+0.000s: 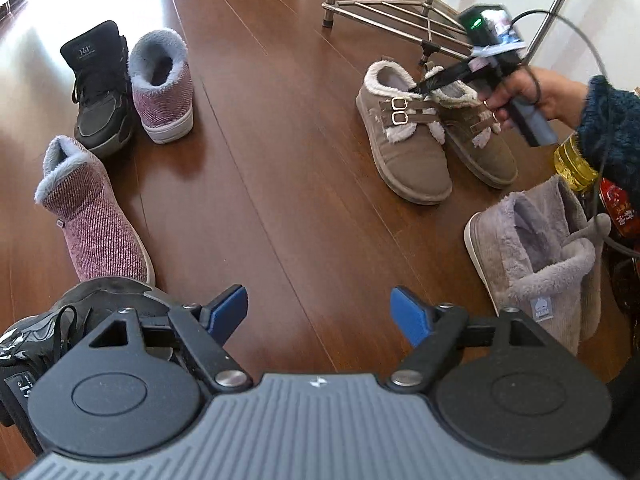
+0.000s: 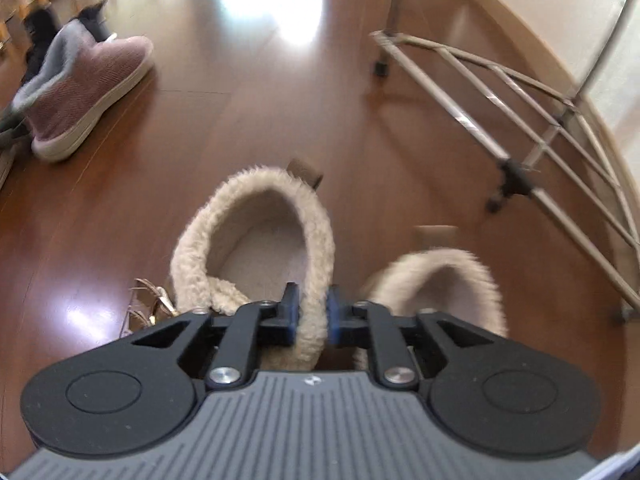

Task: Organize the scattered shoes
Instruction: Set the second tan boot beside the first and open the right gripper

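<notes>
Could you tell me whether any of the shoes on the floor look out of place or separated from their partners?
Yes. One pink boot stands beside a black sneaker rather than its partner, the other pink boot, which sits apart nearer the camera. The tan pair sits together, and a grey boot stands alone.

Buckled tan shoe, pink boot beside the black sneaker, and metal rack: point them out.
Buckled tan shoe (image 1: 412,160): left wrist view, toe upper.
Pink boot (image 1: 162,98): left wrist view, knit side.
Metal rack (image 1: 384,10): left wrist view, bottom rail.

Between your right gripper's (image 2: 311,316) jaws sits the collar of one buckled shoe (image 2: 256,240), its partner (image 2: 440,280) just right, the rack (image 2: 520,120) beyond.
</notes>
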### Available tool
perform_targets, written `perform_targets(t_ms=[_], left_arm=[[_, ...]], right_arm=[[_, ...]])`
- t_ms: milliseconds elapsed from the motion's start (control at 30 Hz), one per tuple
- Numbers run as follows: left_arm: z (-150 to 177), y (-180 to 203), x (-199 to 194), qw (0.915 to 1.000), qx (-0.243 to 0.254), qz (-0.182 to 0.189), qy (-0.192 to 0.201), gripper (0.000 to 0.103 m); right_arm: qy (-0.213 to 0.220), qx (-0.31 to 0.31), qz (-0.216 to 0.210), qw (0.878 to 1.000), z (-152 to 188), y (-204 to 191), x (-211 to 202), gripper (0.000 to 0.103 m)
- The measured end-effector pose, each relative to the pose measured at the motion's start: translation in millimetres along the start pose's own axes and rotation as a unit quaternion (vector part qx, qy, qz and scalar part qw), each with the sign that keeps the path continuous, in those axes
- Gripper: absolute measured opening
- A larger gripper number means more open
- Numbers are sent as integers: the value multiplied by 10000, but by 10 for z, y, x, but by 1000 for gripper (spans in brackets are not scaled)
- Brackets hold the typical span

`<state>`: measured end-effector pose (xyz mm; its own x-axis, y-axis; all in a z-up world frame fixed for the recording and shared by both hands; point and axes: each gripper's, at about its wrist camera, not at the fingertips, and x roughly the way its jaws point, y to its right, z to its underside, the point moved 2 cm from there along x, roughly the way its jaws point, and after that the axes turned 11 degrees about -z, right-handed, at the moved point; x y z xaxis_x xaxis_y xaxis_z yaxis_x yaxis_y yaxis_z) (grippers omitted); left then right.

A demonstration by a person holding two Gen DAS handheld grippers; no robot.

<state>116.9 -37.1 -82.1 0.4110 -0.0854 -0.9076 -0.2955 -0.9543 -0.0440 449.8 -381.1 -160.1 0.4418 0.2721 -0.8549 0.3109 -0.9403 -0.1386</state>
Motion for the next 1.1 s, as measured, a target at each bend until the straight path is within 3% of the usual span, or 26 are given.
perform_targets(t_ms=[33, 67, 133, 167, 233, 367, 400, 433, 533, 700, 1100], left_arm=[[-3, 8, 4, 10000, 8, 8, 4, 80], [-2, 12, 3, 10000, 7, 16, 9, 80], [-23, 27, 15, 10000, -26, 81, 5, 80], [-35, 38, 19, 9999, -38, 97, -1, 80], [-61, 64, 18, 9999, -35, 104, 14, 80], [-87, 118, -42, 9998, 55, 121, 138, 80], [-86, 136, -80, 9997, 101, 124, 204, 80], [-80, 150, -113, 9995, 143, 110, 260, 80], [-45, 162, -171, 9993, 190, 42, 322, 80], [8, 150, -151, 9997, 113, 15, 203, 80], [-53, 209, -205, 9993, 176, -132, 304, 80]], right_arm=[[169, 192, -61, 9997, 22, -4, -104, 81], [333, 365, -151, 9987, 65, -30, -196, 92], [688, 911, -470, 9923, 302, -200, -427, 98], [644, 1142, -515, 9900, 425, -297, -431, 99], [449, 1395, -271, 9888, 589, -450, -327, 98], [186, 966, 579, 9935, 663, -724, 24, 97], [151, 839, 723, 9937, 674, -747, 68, 88], [108, 682, 888, 9937, 667, -768, 142, 87], [78, 387, 710, 9967, 650, -734, 113, 78], [-301, -268, 241, 9989, 805, -635, -49, 76], [-202, 249, 570, 9979, 903, -465, -108, 76]])
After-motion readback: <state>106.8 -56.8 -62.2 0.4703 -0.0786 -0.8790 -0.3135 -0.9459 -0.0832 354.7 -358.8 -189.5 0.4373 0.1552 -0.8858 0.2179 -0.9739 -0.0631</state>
